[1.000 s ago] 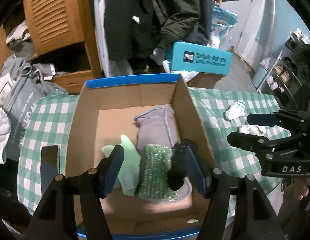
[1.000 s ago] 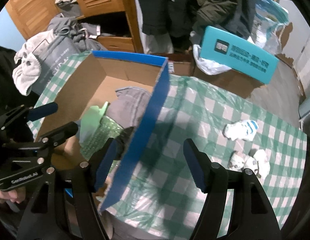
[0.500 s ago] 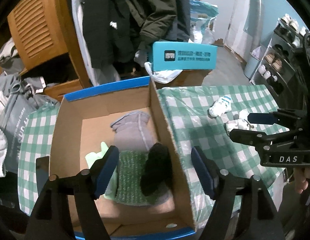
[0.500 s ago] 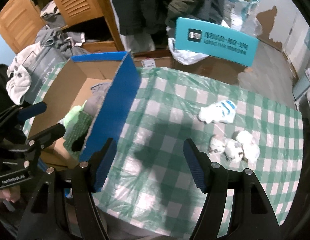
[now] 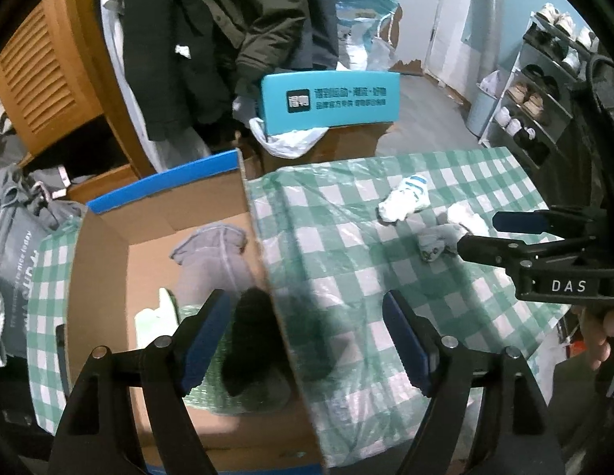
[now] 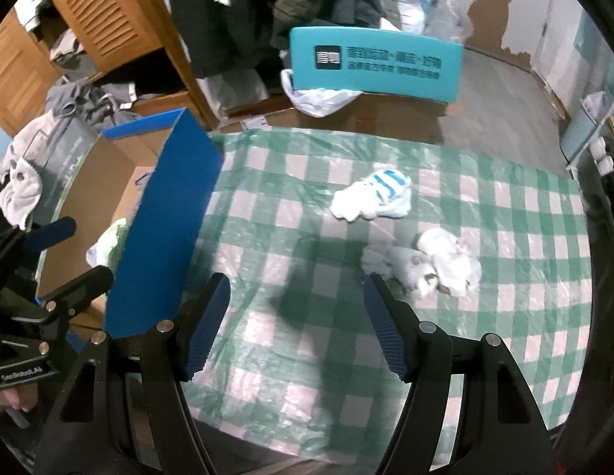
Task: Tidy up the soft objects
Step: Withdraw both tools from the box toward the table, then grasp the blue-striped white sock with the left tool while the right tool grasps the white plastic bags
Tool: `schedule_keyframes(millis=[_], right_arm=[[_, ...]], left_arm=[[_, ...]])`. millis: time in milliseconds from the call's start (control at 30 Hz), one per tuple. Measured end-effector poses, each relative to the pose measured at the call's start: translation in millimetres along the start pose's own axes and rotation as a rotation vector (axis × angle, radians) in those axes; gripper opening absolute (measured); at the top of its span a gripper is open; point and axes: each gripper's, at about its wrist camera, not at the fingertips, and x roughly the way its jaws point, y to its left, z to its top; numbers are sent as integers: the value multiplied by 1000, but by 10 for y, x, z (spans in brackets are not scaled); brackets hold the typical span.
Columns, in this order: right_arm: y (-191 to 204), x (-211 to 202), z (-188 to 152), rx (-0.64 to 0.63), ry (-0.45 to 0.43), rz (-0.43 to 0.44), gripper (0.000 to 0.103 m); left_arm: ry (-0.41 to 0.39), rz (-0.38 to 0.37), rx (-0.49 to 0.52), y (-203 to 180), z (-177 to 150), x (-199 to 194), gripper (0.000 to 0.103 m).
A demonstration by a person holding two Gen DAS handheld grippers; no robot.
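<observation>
We see the left gripper [image 5: 307,340] with its blue pads spread wide and nothing between them; the jaws have just been opening further. It hangs over the right wall of the cardboard box [image 5: 101,277], so one finger sits above the box interior and the other above the checked tablecloth [image 5: 346,261]. Just under its left finger lies a black sock [image 5: 247,336], resting on a green knitted piece [image 5: 200,388]. Ahead of that, deeper in the box, we see a grey sock [image 5: 215,253], and left of the finger a pale green item [image 5: 156,316].

The right gripper [image 6: 297,324] also has its pads apart, empty, hovering over bare cloth. Ahead and slightly right of it lies a white sock with blue stripes [image 6: 372,196] on the tablecloth [image 6: 275,213]. Just beside its right finger, on the far side, sits a small white-grey bundle of socks [image 6: 433,265], not touching the pad. Left of its left finger stands the blue outer wall of the box [image 6: 164,237], near but apart.

In the left wrist view the right gripper comes in from the right edge, and the same striped sock [image 5: 403,198] and grey bundle [image 5: 437,237] lie just beyond its tips. A hand [image 5: 603,332] shows under it at the edge.

Beyond the table, ahead of both grippers, we see a teal carton [image 6: 376,63], hanging dark coats [image 5: 227,39] and a shoe rack [image 5: 544,79] off to the right.
</observation>
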Motion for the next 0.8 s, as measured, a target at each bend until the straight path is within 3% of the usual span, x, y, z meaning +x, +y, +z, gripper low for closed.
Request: schedule_keyframes(millis=[500,800], right_arm=[[-533,118,-51,114,40,-105,71],[-889,272,-14,251,66,-105,71]], left_arm=[[40,-29,54,-398,56,243,81],[58,-40,64,-527,161,501,81]])
